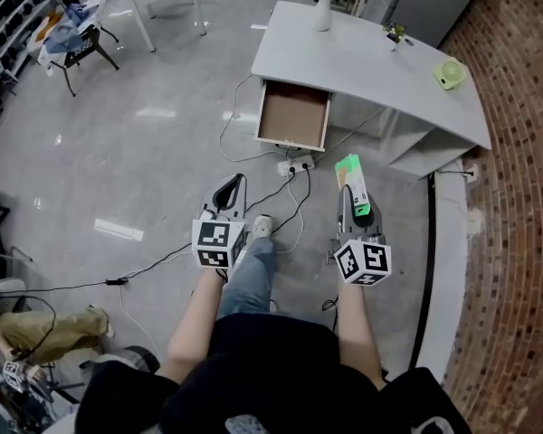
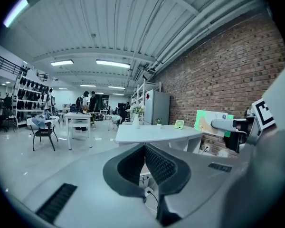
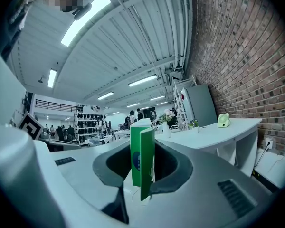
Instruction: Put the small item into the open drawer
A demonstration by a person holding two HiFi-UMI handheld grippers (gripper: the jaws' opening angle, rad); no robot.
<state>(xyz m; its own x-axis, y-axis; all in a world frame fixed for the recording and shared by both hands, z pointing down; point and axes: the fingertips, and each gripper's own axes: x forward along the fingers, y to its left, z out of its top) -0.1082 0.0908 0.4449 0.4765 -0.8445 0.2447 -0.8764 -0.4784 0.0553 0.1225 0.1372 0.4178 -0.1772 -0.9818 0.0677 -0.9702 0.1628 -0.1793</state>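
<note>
A small green box [image 1: 352, 178] stands upright between the jaws of my right gripper [image 1: 355, 197], which is shut on it; the right gripper view shows the green box [image 3: 142, 160] edge-on, held by the dark pads. My left gripper [image 1: 230, 191] is shut with nothing in it; in the left gripper view its ribbed pads [image 2: 145, 164] meet. The open drawer [image 1: 293, 116] sticks out of the white desk [image 1: 371, 66] ahead of both grippers, its brown bottom bare. Both grippers hang over the floor, well short of the drawer.
A vase of flowers [image 1: 323, 7], a small plant [image 1: 395, 33] and a green gadget [image 1: 449, 72] stand on the desk. A power strip [image 1: 296, 164] and cables lie on the floor below the drawer. A brick wall [image 1: 516, 197] runs along the right. A chair [image 1: 72, 39] stands far left.
</note>
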